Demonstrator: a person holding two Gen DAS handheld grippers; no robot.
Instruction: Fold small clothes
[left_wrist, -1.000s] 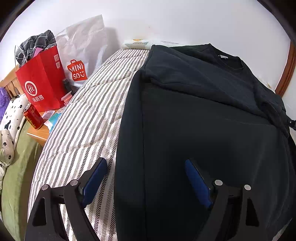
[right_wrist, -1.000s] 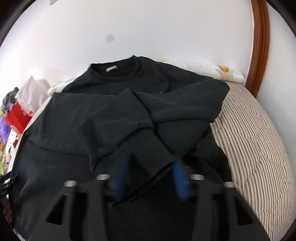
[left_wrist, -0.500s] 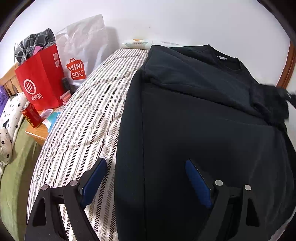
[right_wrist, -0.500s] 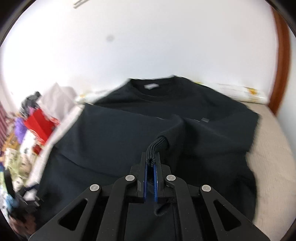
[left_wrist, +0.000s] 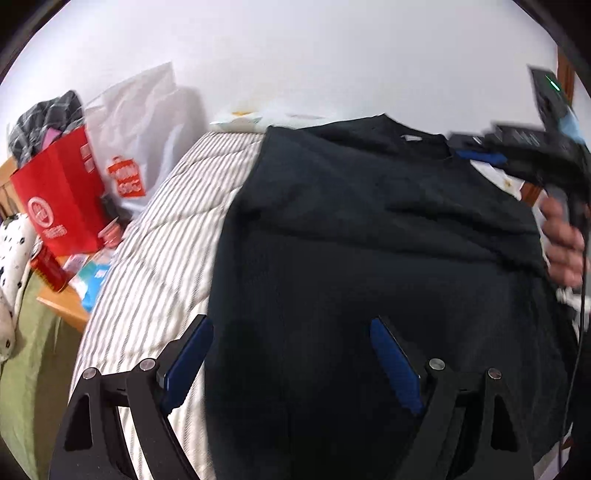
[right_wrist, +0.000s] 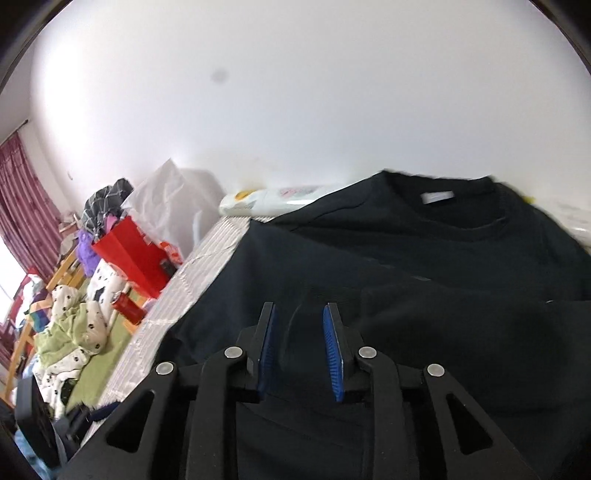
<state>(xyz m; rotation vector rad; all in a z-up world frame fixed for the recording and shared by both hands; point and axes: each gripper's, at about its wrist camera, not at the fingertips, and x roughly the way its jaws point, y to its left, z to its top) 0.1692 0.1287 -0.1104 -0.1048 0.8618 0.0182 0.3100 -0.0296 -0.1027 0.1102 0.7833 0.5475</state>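
Left wrist view: our left gripper (left_wrist: 291, 354) hangs released, its blue pads (left_wrist: 188, 360) spread wide over the near part of the black sweatshirt (left_wrist: 369, 258), gripping nothing. The sweatshirt lies flat on the striped quilt (left_wrist: 162, 236), collar (left_wrist: 410, 136) toward twelve o'clock by the white wall. At two o'clock the right gripper (left_wrist: 480, 155) crosses above the collar area, borne by a hand (left_wrist: 563, 240) at three o'clock. A red paper bag (left_wrist: 59, 199) and a white plastic bag (left_wrist: 144, 129) stand at ten o'clock, a red can (left_wrist: 48, 267) at nine.

Right wrist view: our right gripper (right_wrist: 299, 347) points across the sweatshirt (right_wrist: 424, 295); its jaws are opening and stand a little apart. A blurred dark streak shows between the pads, yet they do not press on it, so we read the tool as released. The collar label (right_wrist: 437, 195) sits at one o'clock; the red bag (right_wrist: 129, 254) at nine.

Procedure, as we judge it: a sleeve appears laid inward over the body. We should let the cloth drop clear of the pads before lifting away, then smooth the fold so no ridge remains. The left gripper is well placed to take the near hem next.

Materials: the sweatshirt is thick, matte knit, limp, with a ribbed collar; it will slump and cling. The quilt is soft, stitched, finely striped, offering some friction.
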